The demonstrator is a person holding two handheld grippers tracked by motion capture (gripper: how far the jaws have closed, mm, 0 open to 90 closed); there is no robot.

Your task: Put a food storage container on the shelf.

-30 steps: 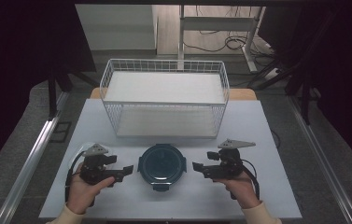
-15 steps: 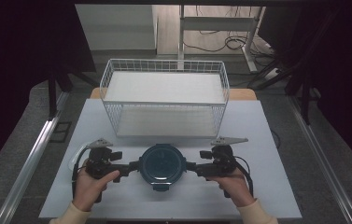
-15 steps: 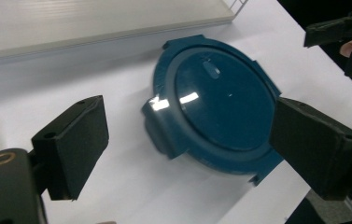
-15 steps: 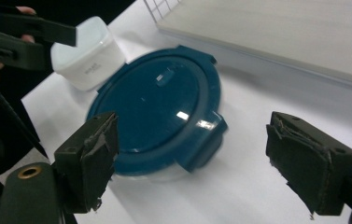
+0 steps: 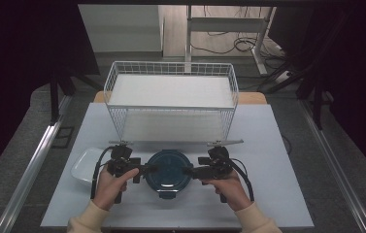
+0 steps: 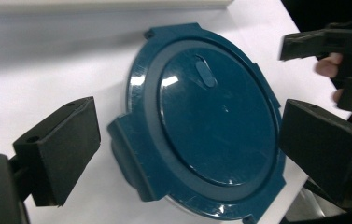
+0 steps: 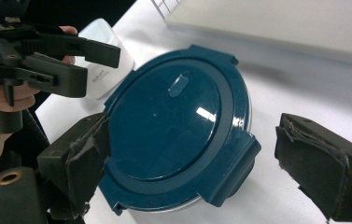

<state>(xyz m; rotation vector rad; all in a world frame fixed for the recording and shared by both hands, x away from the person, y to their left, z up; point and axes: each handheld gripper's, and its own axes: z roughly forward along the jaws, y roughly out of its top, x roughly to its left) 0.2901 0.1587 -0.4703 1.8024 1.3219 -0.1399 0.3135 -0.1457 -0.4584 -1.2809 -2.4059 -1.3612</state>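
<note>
A round container with a dark blue clip-on lid (image 5: 168, 170) sits on the white table near its front edge. My left gripper (image 5: 147, 169) points at the container's left side and my right gripper (image 5: 188, 171) at its right side. In the left gripper view the lid (image 6: 206, 121) lies between and beyond the spread jaws of the left gripper (image 6: 187, 151), near a side latch. The right gripper view shows the lid (image 7: 173, 121) the same way, with the right gripper (image 7: 197, 163) around another latch. Both pairs of jaws have just been opening, and no pad presses on the lid.
A white wire basket (image 5: 171, 104) stands behind the container, across the table's middle. A small white dish (image 5: 84, 166) lies just left of my left hand, and its rim (image 7: 106, 60) appears behind the left gripper. Dark floor and metal rails flank the table.
Both hands have moved inward from the sides, bringing the jaw tips up to the container's edges. The white dish at the left has come into sight. The container has not moved.
</note>
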